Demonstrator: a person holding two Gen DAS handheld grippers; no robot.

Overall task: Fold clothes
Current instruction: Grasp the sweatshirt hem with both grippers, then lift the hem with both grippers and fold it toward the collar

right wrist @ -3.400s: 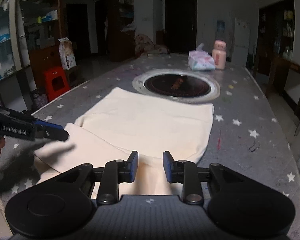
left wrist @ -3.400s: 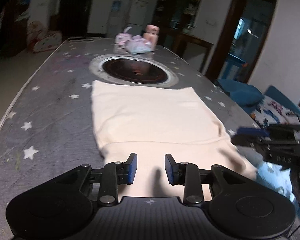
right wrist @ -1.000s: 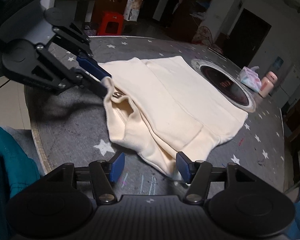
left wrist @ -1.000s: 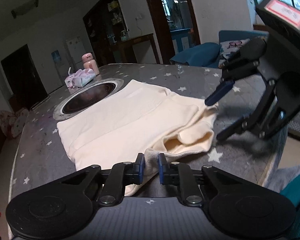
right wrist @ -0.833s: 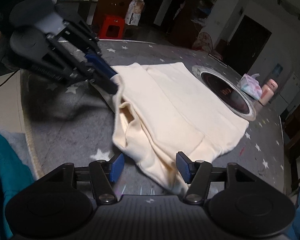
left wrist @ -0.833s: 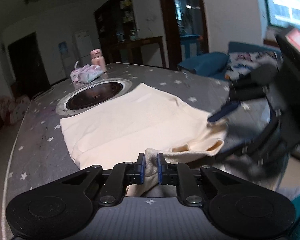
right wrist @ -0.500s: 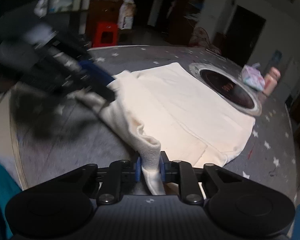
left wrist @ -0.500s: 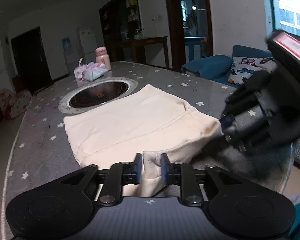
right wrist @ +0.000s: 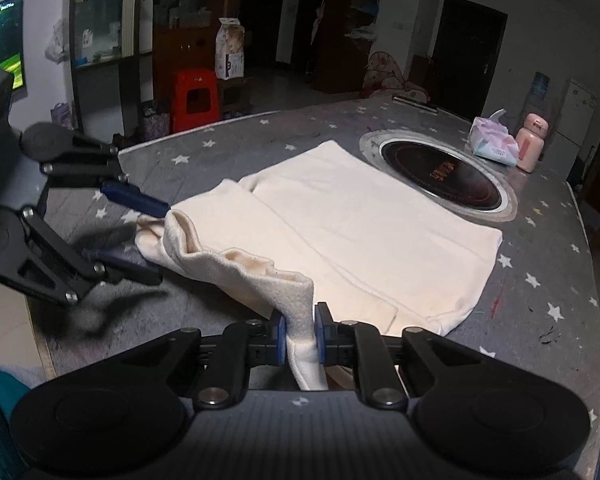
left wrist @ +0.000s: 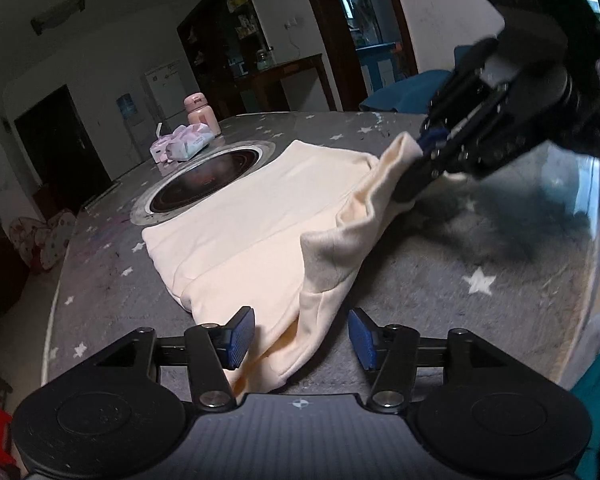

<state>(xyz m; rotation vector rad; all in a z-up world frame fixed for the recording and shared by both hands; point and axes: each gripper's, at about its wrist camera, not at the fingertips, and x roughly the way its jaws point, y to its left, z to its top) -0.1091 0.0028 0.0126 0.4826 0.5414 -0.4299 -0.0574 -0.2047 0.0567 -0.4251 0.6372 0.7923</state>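
A: Setting?
B: Dim room; grey star-print table (right wrist: 540, 240) with a round inset burner (right wrist: 440, 176) at its far end. Tissue pack (right wrist: 494, 142) and pink bottle (right wrist: 532, 142) stand just beside the burner's far right. Red stool (right wrist: 196, 94) on the floor at far left.

A: Item one, the garment?
B: Cream garment (right wrist: 340, 220), lying mostly flat on the table between the burner and the near edge. Its near hem is lifted and bunched into a ridge.

A: Right tongs?
B: Right tongs (right wrist: 300, 338), pads closed tight on a raised fold of the cream hem; the cloth stands up between the blue pads and hangs down on the near side. In the left wrist view the same tongs (left wrist: 424, 156) appear at far right, pinching a lifted corner.

A: Left tongs?
B: Left tongs (left wrist: 302, 338), spread wide, nothing clamped. A strip of the hem lies between the blue pads; I cannot tell whether either pad touches it. From the right wrist view they (right wrist: 148, 236) show at left, parted, the upper fingertip right at the bunched cloth edge.
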